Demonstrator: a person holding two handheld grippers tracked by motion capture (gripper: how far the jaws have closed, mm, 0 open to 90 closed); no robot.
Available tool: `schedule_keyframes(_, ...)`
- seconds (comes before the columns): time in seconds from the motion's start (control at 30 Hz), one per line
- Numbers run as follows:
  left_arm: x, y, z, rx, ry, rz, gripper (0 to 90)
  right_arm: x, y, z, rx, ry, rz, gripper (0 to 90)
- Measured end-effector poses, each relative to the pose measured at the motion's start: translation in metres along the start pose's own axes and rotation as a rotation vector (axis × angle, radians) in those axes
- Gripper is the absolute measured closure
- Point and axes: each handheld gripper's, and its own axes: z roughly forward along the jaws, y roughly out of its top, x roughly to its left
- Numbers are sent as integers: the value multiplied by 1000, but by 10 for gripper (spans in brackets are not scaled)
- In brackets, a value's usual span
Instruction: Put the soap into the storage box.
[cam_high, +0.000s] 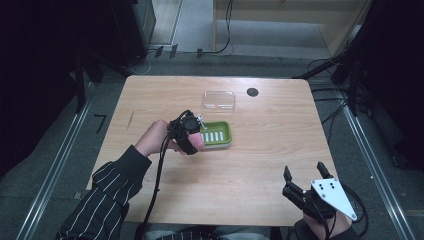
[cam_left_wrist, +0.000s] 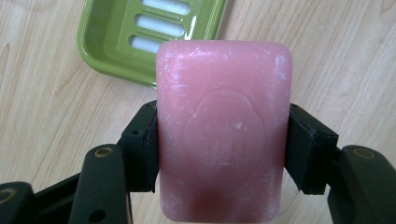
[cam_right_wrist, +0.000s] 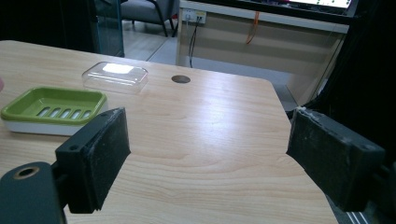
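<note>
Left gripper view, pink soap (cam_left_wrist: 224, 140) in gripper (cam_left_wrist: 223, 151), embossed stamp illegible

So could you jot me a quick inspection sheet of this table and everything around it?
Surface: wooden table, with a round hole near the far edge.
Job's things: pink soap; green soap dish, nothing in it.
Clutter: clear lid beyond the dish.
Grippers: left gripper clamps the soap by the dish; right gripper open, holding nothing.
Cables: one trails from the left gripper; more on the floor.
Surroundings: dark room, grey floor.
</note>
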Motion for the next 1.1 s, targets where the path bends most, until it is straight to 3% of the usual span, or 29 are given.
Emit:
schedule_keyframes(0.43,4,13,-1,-11,-3,23,385,-4,-2,-5,6,-21,8,127)
schedule_keyframes(1.1,13,40,5,-12,5,112,385,-13,-7,-19,14,-73,21,127)
